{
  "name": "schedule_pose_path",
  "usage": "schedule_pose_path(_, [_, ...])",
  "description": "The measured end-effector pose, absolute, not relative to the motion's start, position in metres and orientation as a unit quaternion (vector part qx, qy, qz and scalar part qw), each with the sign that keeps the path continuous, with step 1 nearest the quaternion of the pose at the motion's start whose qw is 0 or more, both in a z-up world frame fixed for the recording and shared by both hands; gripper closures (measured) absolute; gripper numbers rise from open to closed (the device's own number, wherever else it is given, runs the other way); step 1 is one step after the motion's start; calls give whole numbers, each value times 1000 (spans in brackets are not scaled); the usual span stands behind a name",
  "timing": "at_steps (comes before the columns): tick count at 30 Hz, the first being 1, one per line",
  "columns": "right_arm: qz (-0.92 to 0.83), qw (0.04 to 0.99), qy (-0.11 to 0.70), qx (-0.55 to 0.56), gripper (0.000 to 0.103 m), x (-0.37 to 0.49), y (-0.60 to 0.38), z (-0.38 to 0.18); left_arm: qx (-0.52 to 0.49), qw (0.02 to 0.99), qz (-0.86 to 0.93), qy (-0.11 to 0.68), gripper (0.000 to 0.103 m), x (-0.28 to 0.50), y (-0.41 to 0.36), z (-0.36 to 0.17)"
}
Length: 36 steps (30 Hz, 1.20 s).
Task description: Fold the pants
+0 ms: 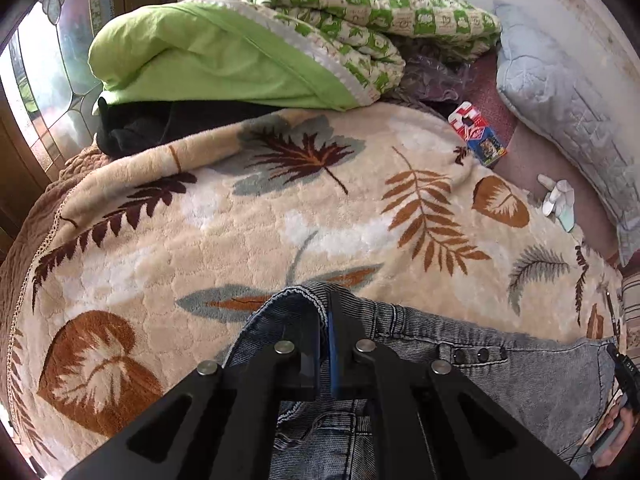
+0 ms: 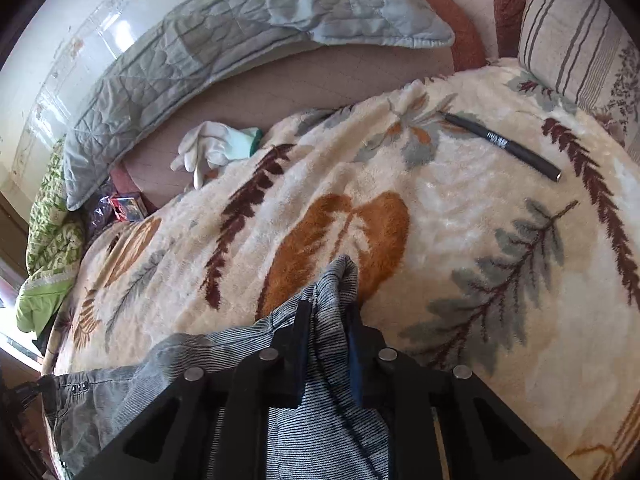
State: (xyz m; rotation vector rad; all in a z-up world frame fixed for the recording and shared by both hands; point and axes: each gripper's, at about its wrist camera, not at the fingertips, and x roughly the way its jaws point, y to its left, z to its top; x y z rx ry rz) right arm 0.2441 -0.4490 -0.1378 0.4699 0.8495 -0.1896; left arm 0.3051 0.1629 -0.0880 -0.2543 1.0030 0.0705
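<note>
Grey washed denim pants [image 1: 460, 356] lie at the near edge of a leaf-patterned fleece blanket [image 1: 248, 232] on a bed. My left gripper [image 1: 325, 312] is shut on the pants' waistband edge, which folds over the fingertips. My right gripper [image 2: 328, 312] is shut on a bunched fold of the same pants [image 2: 332, 400], with fabric poking out past the fingertips. The waistband with its dark rivets [image 2: 80, 388] stretches to the left in the right wrist view. The pants' legs are out of view.
A green quilt pile [image 1: 224, 56] and a patterned quilt [image 1: 376, 4] lie at the back. A grey-blue pillow [image 1: 568, 96], white gloves [image 2: 212, 148], a black pen [image 2: 504, 146], a small colourful pack [image 1: 476, 132] and a striped cushion [image 2: 580, 36] surround the blanket [image 2: 460, 216].
</note>
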Motion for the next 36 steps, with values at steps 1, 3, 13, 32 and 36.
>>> schedule_pose_path(1, [-89,885,396,229,87,240,-450,-131,-128,871,29,474,101,301,166,-81])
schedule_pose_path(3, [-82,892,372,242,87,233,-454,-116,-140,874,21,465,101,295,169,-70])
schedule_pose_path(13, [-59,915,293,270,87,164,-465,-63,-191,899,-28,392,101,220,192,-18])
schedule_pose_path(32, [5,909,383,164,87,-60,-446,-98,-120,881,-70,453,100,21,209,-74])
schedule_pose_path(36, [28,873,465,145,85,-80,-444,-121,-103,857,-44,503,99,0,217,-116])
